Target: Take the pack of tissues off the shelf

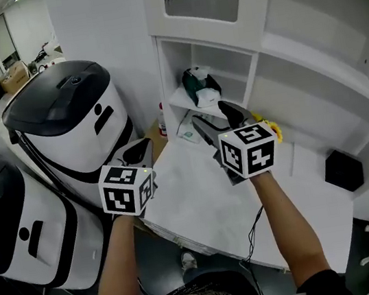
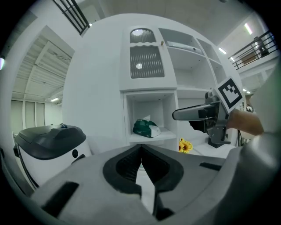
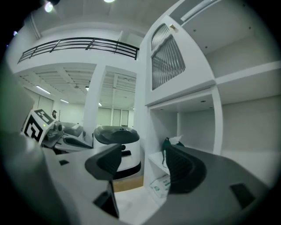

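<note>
1 green pack of tissues (image 1: 201, 86) is seen on the shelf (image 1: 178, 100), above 1 flat white pack (image 1: 187, 129). The right gripper (image 1: 216, 116) is held spread nearby, empty; the left gripper (image 1: 144, 146) is clenched on nothing.

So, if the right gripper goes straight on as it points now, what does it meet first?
Probably the green pack of tissues on the shelf, seen beside the open right gripper's right jaw. Depth is unclear; the shelf's front edge may come first.

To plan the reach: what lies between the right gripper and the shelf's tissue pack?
Nothing. Only bare shelf separates the right gripper from the pack, as the right gripper view shows.
</note>
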Action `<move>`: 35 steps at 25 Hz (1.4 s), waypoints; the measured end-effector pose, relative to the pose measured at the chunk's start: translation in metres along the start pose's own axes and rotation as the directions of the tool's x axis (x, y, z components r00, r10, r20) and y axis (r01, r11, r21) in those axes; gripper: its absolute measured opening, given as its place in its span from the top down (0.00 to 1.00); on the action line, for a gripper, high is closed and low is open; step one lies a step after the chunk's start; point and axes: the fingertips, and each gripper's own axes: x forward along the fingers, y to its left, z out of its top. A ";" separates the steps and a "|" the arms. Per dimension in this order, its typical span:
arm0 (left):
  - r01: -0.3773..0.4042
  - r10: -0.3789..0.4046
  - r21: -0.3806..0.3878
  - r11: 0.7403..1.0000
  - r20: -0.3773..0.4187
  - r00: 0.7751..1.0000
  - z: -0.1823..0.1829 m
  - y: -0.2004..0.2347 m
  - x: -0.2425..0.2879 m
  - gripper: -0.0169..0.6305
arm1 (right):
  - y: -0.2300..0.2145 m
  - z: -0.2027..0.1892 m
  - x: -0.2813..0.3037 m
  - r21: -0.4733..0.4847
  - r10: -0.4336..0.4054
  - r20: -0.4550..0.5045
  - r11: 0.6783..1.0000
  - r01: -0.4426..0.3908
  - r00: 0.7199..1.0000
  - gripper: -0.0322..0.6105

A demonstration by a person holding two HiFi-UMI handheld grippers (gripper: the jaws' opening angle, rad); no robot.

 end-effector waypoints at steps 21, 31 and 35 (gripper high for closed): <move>0.051 -0.051 -0.007 0.999 -0.010 0.999 0.013 0.053 0.090 0.97 | -0.066 -0.029 0.109 -0.032 -0.090 -0.115 0.996 0.087 0.989 0.45; 0.082 -0.082 -0.003 0.997 0.007 0.997 0.016 0.064 0.102 0.97 | -0.083 -0.036 0.127 -0.039 -0.148 -0.144 0.989 0.144 0.978 0.45; 0.107 -0.107 0.005 0.994 0.005 0.994 0.017 0.063 0.112 0.97 | -0.087 -0.039 0.139 -0.040 -0.161 -0.161 0.987 0.156 0.974 0.45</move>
